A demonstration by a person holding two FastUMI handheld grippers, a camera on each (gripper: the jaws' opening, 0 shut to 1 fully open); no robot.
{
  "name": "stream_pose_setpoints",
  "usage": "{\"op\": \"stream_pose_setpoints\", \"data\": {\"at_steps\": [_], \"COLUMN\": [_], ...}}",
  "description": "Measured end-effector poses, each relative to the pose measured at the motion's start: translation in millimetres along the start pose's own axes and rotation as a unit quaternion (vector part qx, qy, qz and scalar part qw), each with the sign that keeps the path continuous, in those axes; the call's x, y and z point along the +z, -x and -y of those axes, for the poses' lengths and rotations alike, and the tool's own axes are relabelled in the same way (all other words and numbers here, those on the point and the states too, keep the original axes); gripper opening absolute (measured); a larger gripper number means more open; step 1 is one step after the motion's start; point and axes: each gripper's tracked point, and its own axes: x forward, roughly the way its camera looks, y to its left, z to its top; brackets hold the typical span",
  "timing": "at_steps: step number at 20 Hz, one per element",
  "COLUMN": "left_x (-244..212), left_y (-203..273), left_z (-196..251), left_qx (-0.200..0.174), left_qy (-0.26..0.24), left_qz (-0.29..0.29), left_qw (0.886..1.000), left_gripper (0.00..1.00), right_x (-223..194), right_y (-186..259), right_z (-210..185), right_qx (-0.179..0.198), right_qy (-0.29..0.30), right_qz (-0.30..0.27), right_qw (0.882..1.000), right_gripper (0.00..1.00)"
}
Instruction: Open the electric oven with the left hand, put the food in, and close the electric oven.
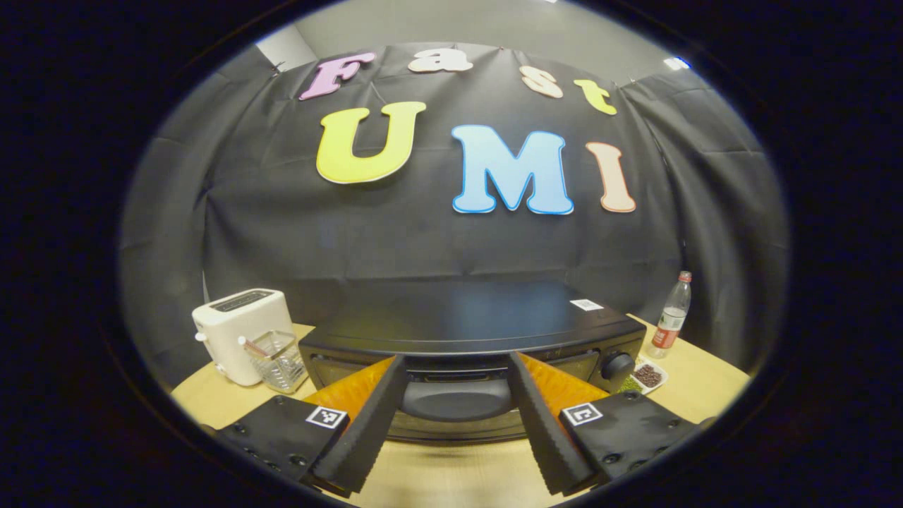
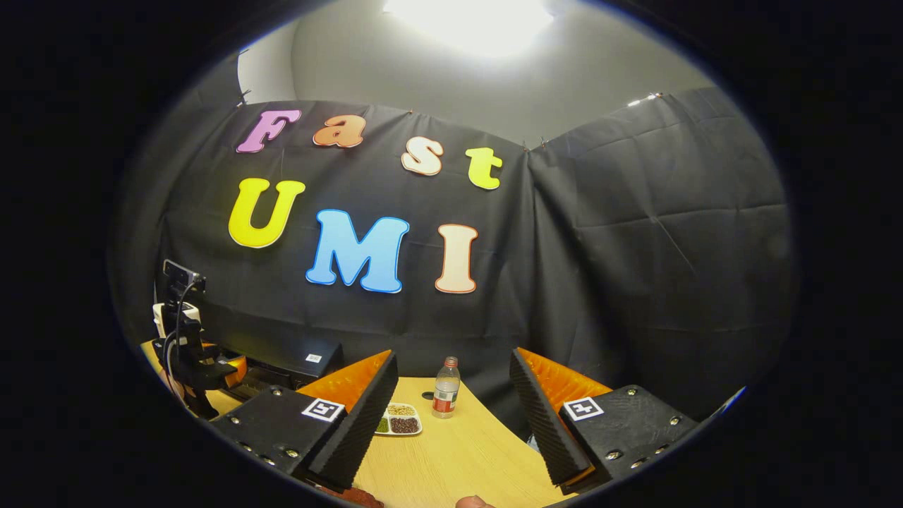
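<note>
Wooden table (image 1: 451,476) – oven (image 1: 471,337), toaster (image 1: 240,333), bottle (image 1: 671,316), snack tray (image 1: 647,377).

Toaster (image 1: 240,331) left of oven (image 1: 473,339) — bottle (image 1: 671,317) seemingly right.

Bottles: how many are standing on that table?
1. The bottle stands at the table's far right edge, right of the oven and behind the sectioned dish. Others may be hidden behind the oven.

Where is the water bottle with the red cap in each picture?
Left gripper view: the bottle stands at the far right on the table's back edge, right of the oven.
Right gripper view: the bottle stands near the bottom middle, seen between the open fingers.
Shared landmark: the small snack tray lies just left of the bottle in both.
</note>
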Motion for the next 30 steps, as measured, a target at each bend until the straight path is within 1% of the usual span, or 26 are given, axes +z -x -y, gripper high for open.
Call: {"op": "stream_pose_setpoints", "data": {"at_steps": [1,2,3,4,5,6,7,12,14,15,17,19,20,22,26,27,30], "left_x": [-1,-3,-4,-5,-6,-8,-9,-18,-23,-26,-31,-35,-38,-43,-57,-62,-73], "left_y": [2,5,8,11,13,16,19,36,43,45,52,57,59,63,74,77,84], "left_z": [0,1,1,0,2,2,2,3,3,4,4,5,5,5,7,7,7], "left_qx": [0.003,0.005,0.007,0.009,0.009,0.01,0.011,0.018,0.021,0.022,0.024,0.025,0.026,0.028,0.028,0.028,0.028], "left_qy": [0.0,0.001,0.001,0.001,-0.001,-0.001,0.0,0.0,0.002,0.004,0.007,0.007,0.006,0.006,0.008,0.01,0.016], "left_qz": [-0.003,-0.005,-0.006,-0.007,-0.008,-0.009,-0.011,-0.016,-0.02,-0.021,-0.024,-0.028,-0.03,-0.036,-0.049,-0.053,-0.062], "left_qw": [1.0,1.0,1.0,1.0,1.0,1.0,1.0,1.0,1.0,1.0,0.999,0.999,0.999,0.999,0.998,0.998,0.998], "left_gripper": [0.95,0.95,0.97,0.95,0.98,0.95,0.95,0.95,0.97,0.95,0.98,0.98,0.92,0.98,0.98,0.95,0.95], "right_x": [-1,0,0,0,1,0,0,-2,1,2,4,3,1,-2,-2,-2,-6], "right_y": [-1,-1,-2,-2,-2,0,1,6,7,8,9,9,10,11,12,12,13], "right_z": [0,1,1,2,2,2,1,2,4,4,6,6,7,7,8,7,7], "right_qx": [0.002,0.004,0.006,0.008,0.01,0.013,0.016,0.027,0.03,0.031,0.033,0.035,0.036,0.039,0.042,0.044,0.049], "right_qy": [-0.003,-0.004,-0.005,-0.005,-0.004,-0.004,-0.004,-0.001,0.0,0.001,0.001,0.001,0.001,0.001,-0.001,-0.001,0.002], "right_qz": [-0.001,-0.002,-0.001,0.001,0.002,0.002,0.001,-0.001,0.003,0.004,0.007,0.006,0.005,0.0,0.0,-0.001,-0.005], "right_qw": [1.0,1.0,1.0,1.0,1.0,1.0,1.0,1.0,1.0,1.0,0.999,0.999,0.999,0.999,0.999,0.999,0.999], "right_gripper": [0.97,0.97,0.97,0.97,0.97,0.97,0.97,0.97,0.97,0.97,0.97,0.97,0.97,0.97,0.97,0.97,0.97]}}
